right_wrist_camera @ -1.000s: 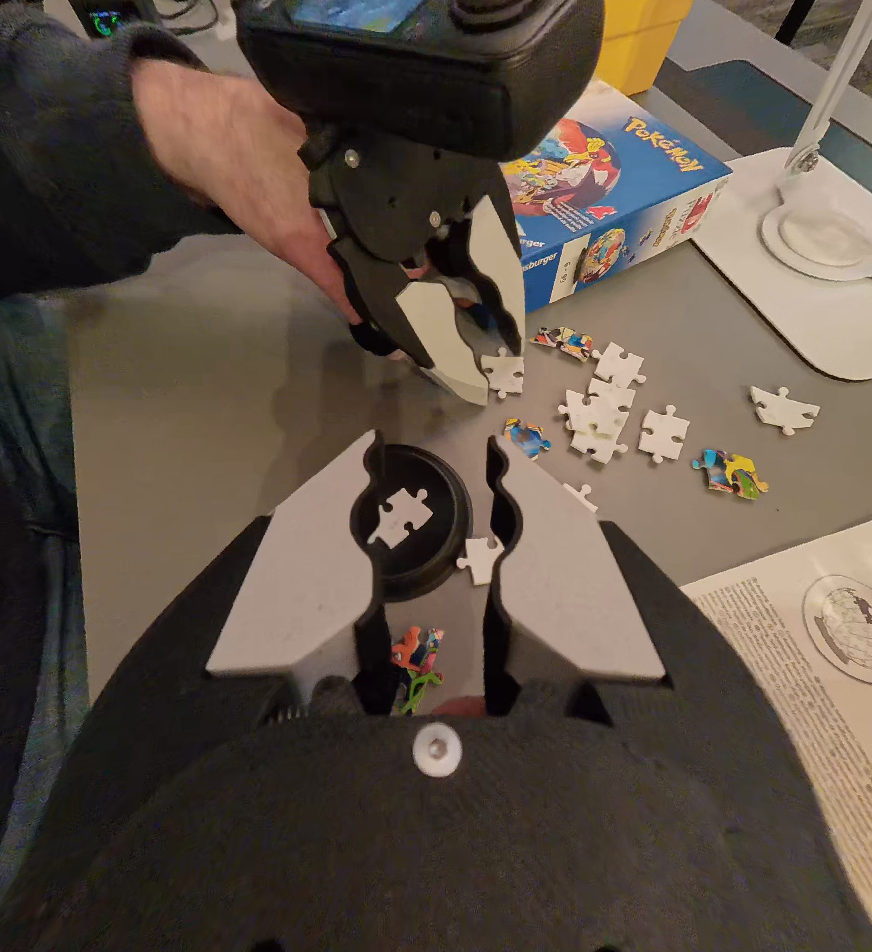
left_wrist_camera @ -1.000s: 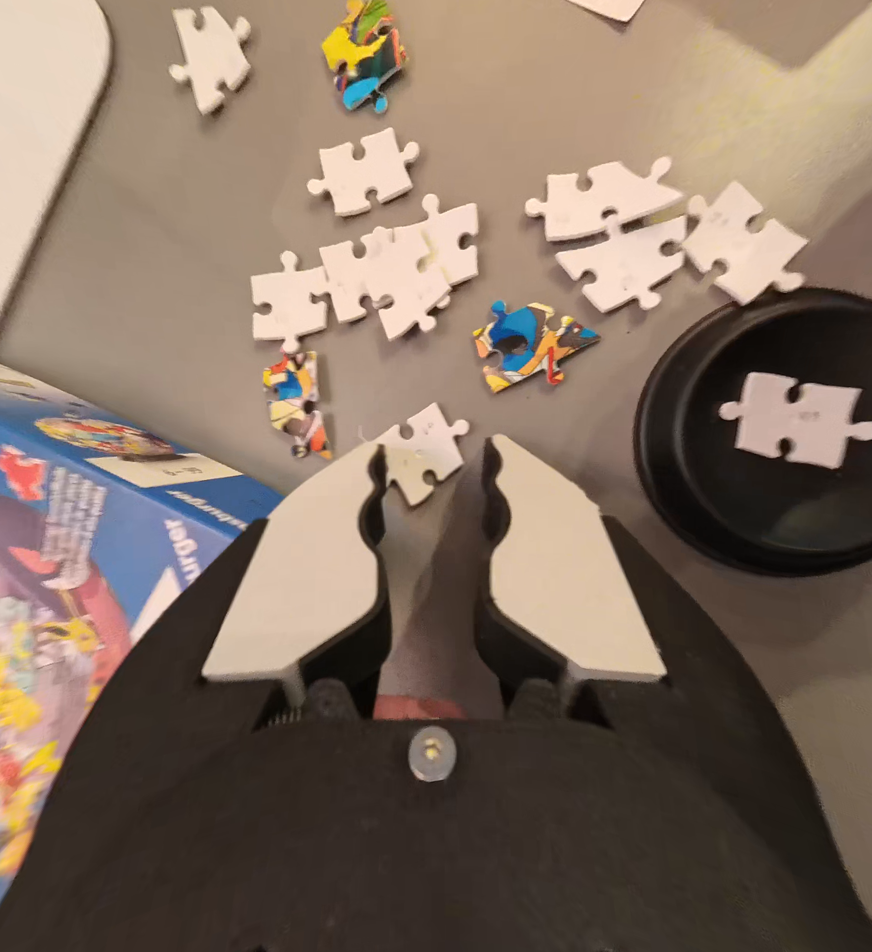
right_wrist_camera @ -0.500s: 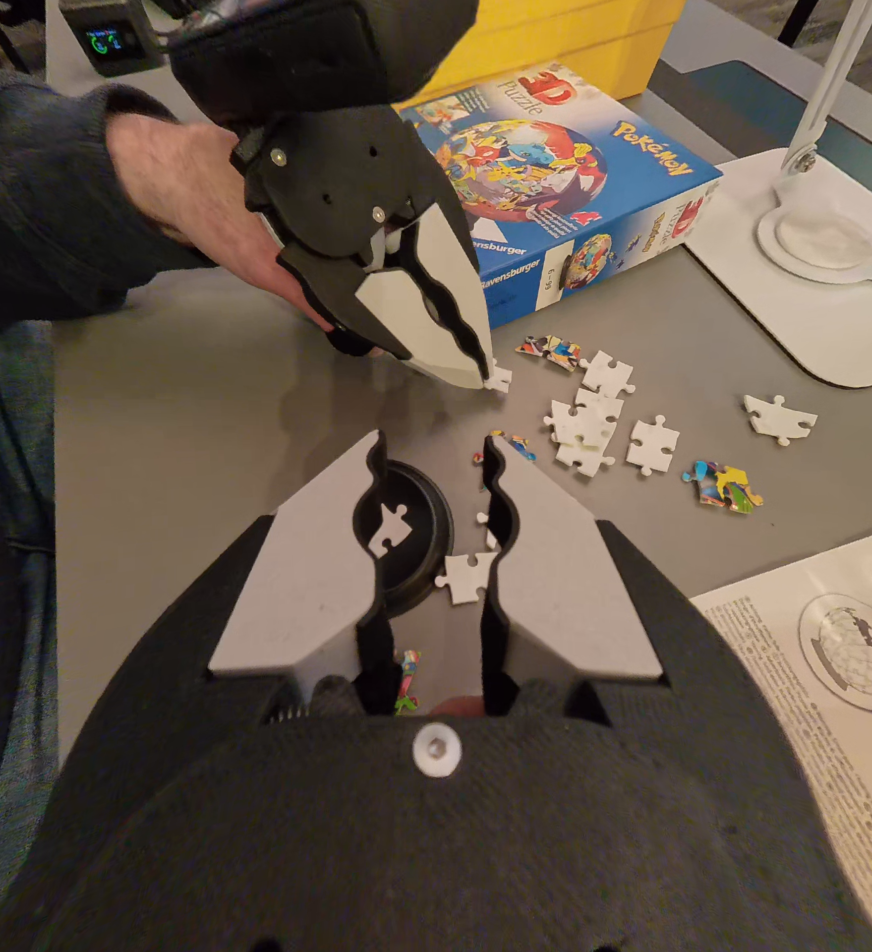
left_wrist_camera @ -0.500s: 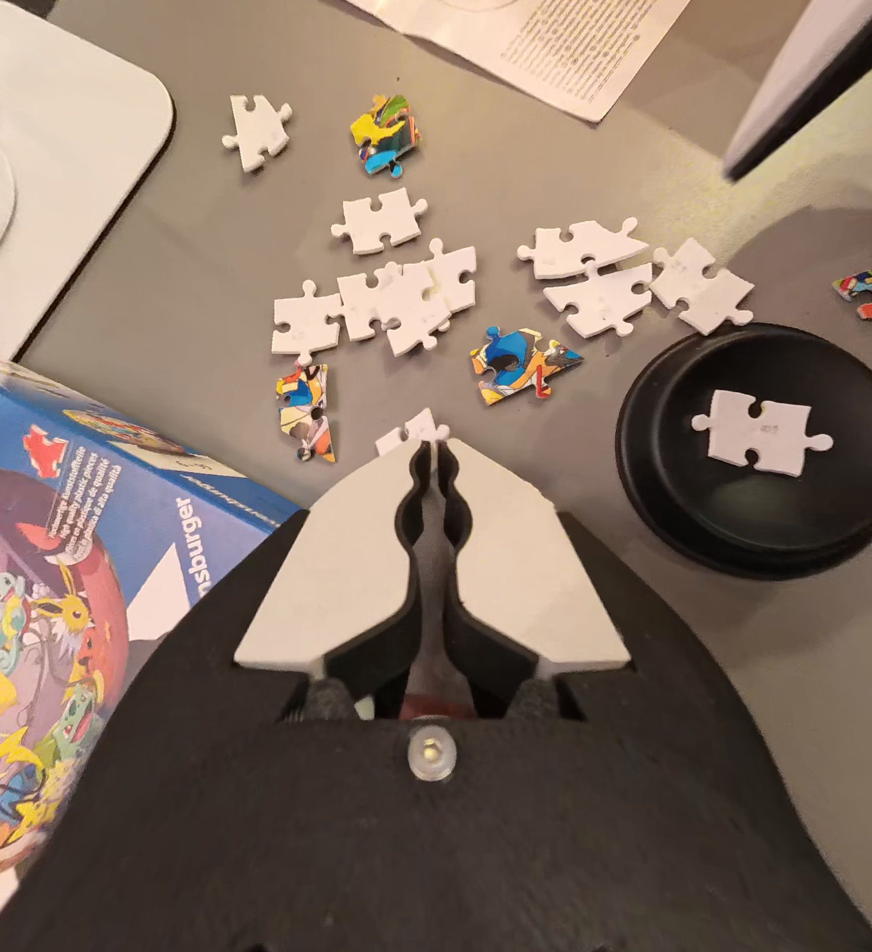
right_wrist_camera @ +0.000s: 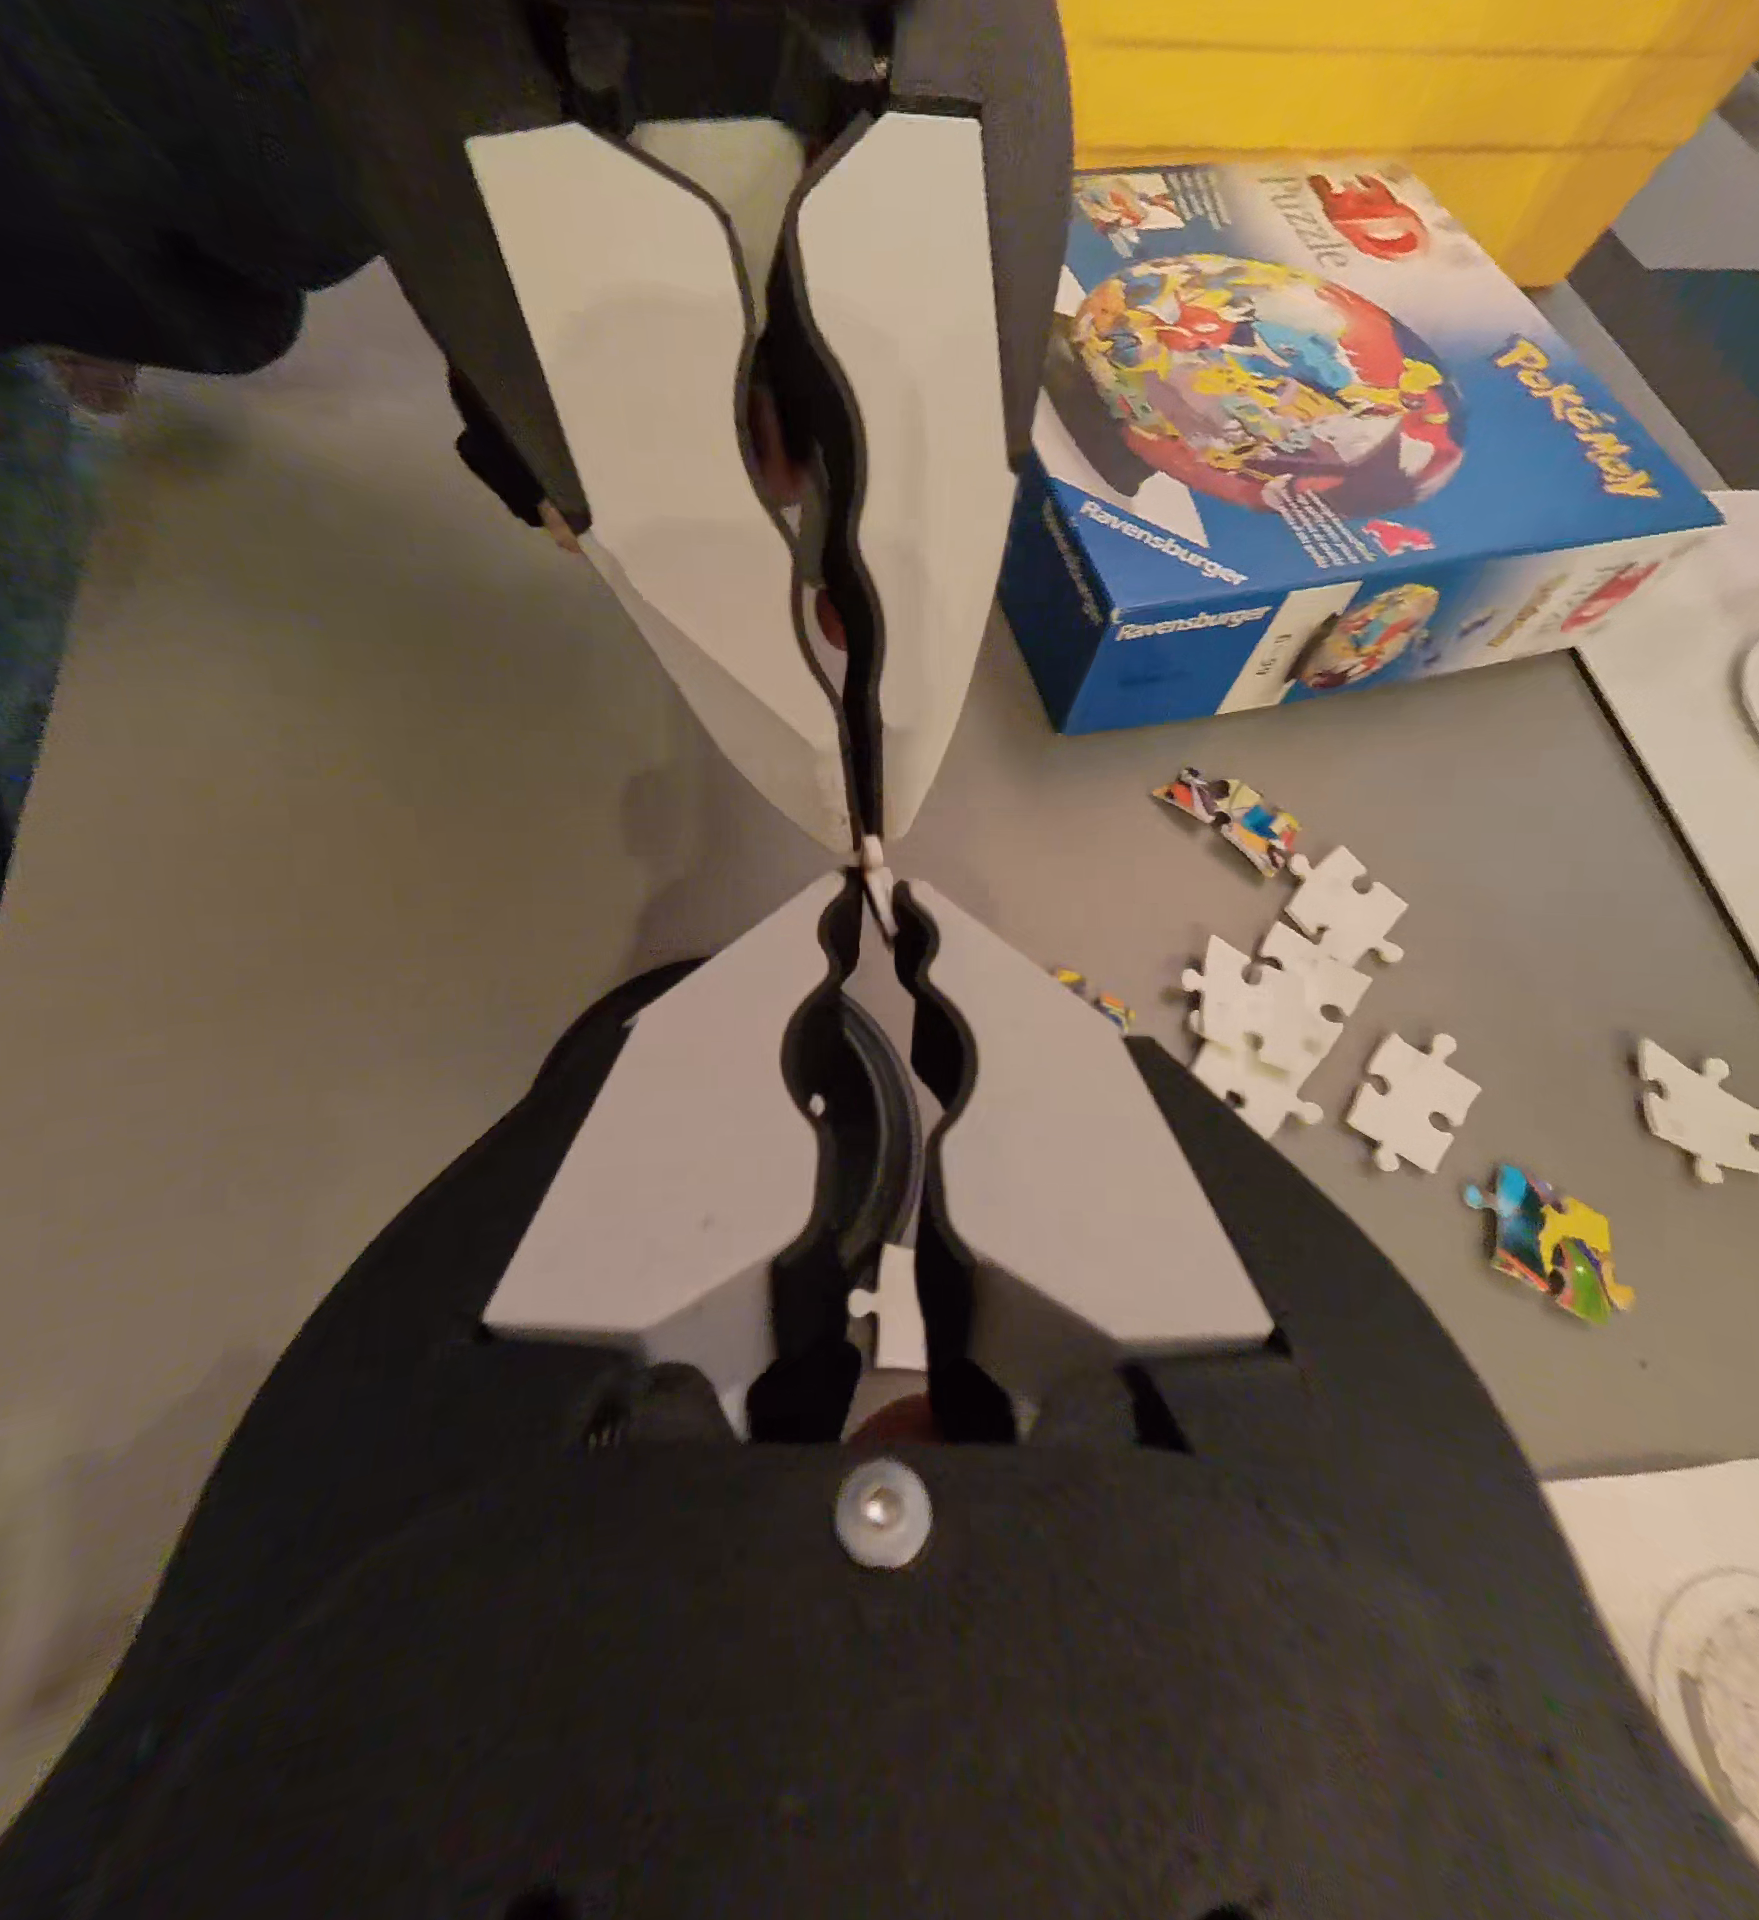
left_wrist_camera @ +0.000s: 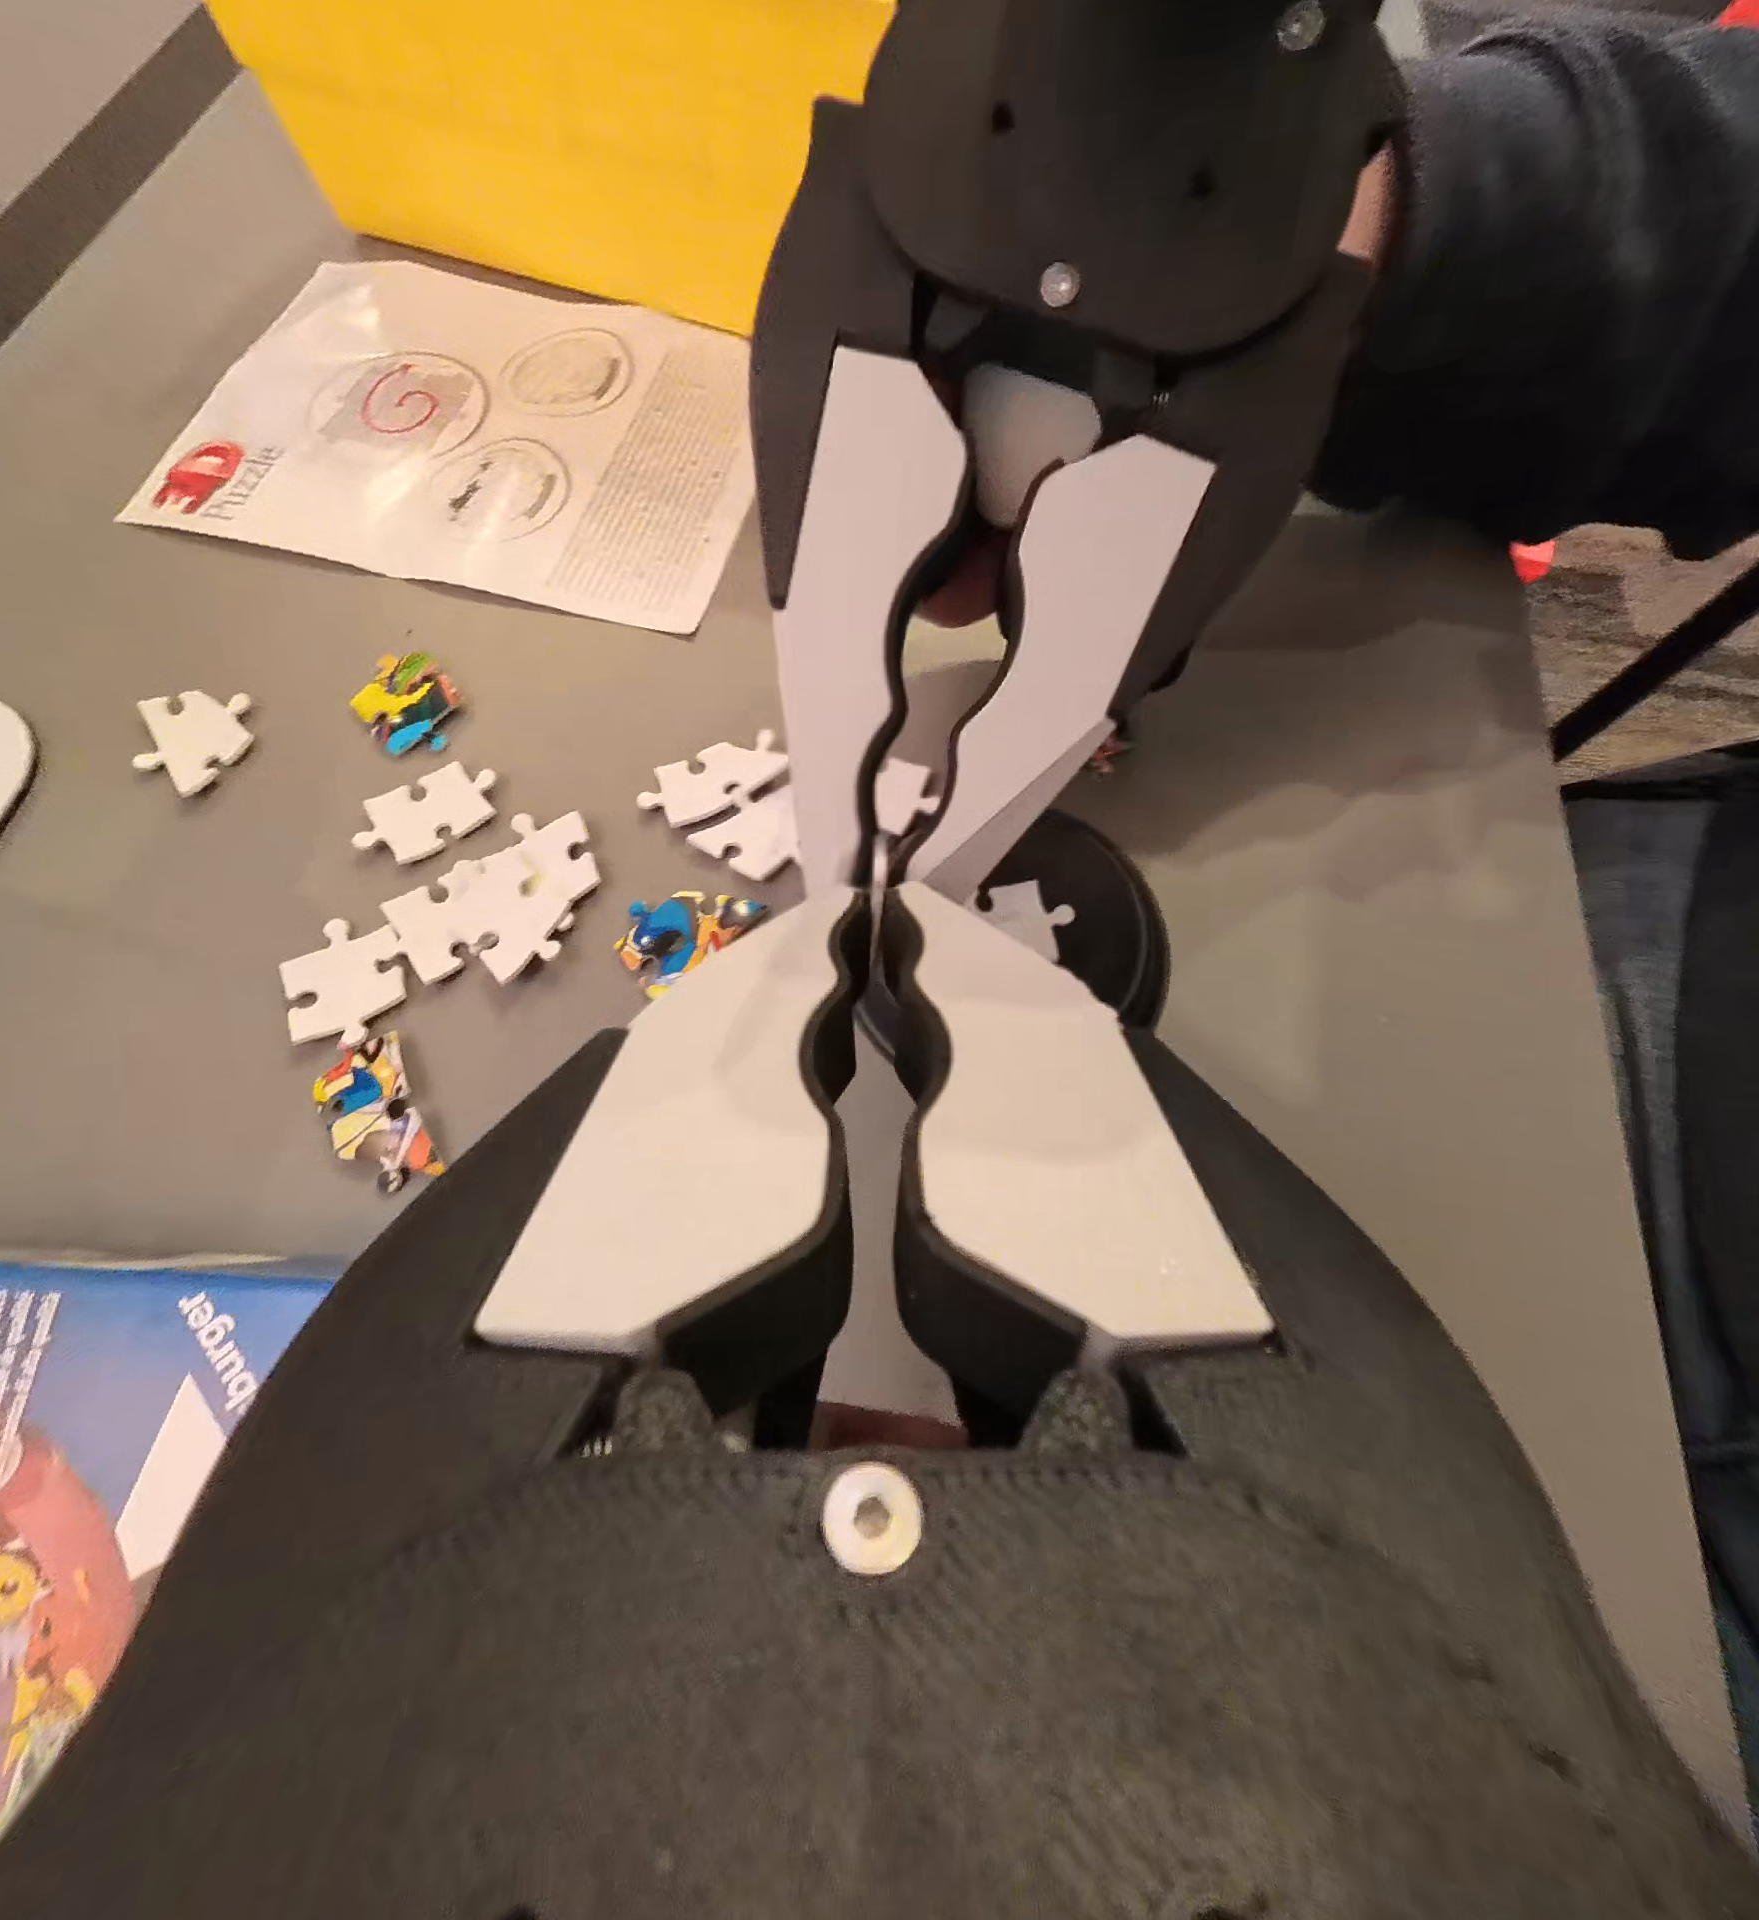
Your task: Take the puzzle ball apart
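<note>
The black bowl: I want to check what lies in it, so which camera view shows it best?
The left wrist view, though only partly: the black bowl shows its right rim and a white piece inside, past the two meeting grippers. The right wrist view shows only a sliver of it between the right gripper's fingers.

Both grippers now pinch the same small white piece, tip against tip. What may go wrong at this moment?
1. The left gripper and right gripper each hold only an edge of the white puzzle piece; pulling apart may let it slip from one and drop.
2. It hangs above the black bowl and loose pieces; if it falls, it may mix in.
3. Twisting tip against tip may bend it.
</note>
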{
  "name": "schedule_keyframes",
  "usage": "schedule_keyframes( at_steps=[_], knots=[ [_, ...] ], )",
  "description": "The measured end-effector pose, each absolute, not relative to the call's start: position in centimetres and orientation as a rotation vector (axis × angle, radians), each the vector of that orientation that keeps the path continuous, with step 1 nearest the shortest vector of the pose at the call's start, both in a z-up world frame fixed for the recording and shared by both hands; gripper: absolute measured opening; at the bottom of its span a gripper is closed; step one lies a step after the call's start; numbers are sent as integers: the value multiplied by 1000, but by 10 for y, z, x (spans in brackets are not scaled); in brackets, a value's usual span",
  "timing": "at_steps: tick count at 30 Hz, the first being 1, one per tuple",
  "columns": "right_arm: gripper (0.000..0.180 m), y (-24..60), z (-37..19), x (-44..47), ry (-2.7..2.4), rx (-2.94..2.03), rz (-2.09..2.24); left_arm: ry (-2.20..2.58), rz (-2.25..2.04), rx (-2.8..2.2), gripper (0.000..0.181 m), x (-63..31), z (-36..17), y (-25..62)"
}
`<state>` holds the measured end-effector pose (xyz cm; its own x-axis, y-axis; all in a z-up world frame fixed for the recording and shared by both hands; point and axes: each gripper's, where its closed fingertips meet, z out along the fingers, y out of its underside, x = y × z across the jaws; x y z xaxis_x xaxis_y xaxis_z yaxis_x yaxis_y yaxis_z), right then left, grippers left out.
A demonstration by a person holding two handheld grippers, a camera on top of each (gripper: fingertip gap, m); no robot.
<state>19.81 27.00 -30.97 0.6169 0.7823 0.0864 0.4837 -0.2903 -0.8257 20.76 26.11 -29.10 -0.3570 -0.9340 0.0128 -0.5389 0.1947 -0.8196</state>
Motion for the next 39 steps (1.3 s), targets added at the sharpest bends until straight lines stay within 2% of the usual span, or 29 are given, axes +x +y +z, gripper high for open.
schedule_keyframes(
  at_steps=[1, 3, 5, 10, 14, 17, 19, 23, 26, 28, 34, 39],
  knots=[
    [1, 267, -306, 198, -997, -1946, 429, 1962, -1084, -1365, 3, 208, -287, 260],
    [0, 263, -294, 208, -945, -1959, 380, 1881, -1169, -1356, 7, 212, -275, 263],
    [0, 259, -269, 237, -835, -1960, 273, 1811, -1116, -1407, 29, 215, -274, 278],
    [1, 230, -217, 367, -423, -2025, -25, 1732, -563, -1513, 50, 228, -295, 335],
    [12, 196, -220, 467, -133, -2128, -261, 1907, -278, -1552, 49, 237, -310, 350],
    [40, 176, -246, 506, 3, -2256, -321, 2088, -79, -1605, 47, 236, -325, 366],
    [47, 169, -258, 516, 40, -2301, -333, 2174, 50, -1634, 45, 235, -336, 378],
    [44, 168, -262, 512, 32, -2289, -319, 2343, 222, -1689, 43, 229, -359, 388],
    [40, 172, -253, 504, 9, -2240, -304, 2391, 223, -1733, 35, 235, -365, 391],
    [37, 174, -247, 499, -7, -2212, -307, 2408, 273, -1725, 14, 234, -368, 399],
    [33, 181, -221, 468, -94, -2113, -241, 2403, 178, -1728, 9, 235, -364, 401],
    [29, 196, -199, 408, -261, -2027, -137, 2332, 10, -1721, 2, 236, -352, 398]
  ],
)
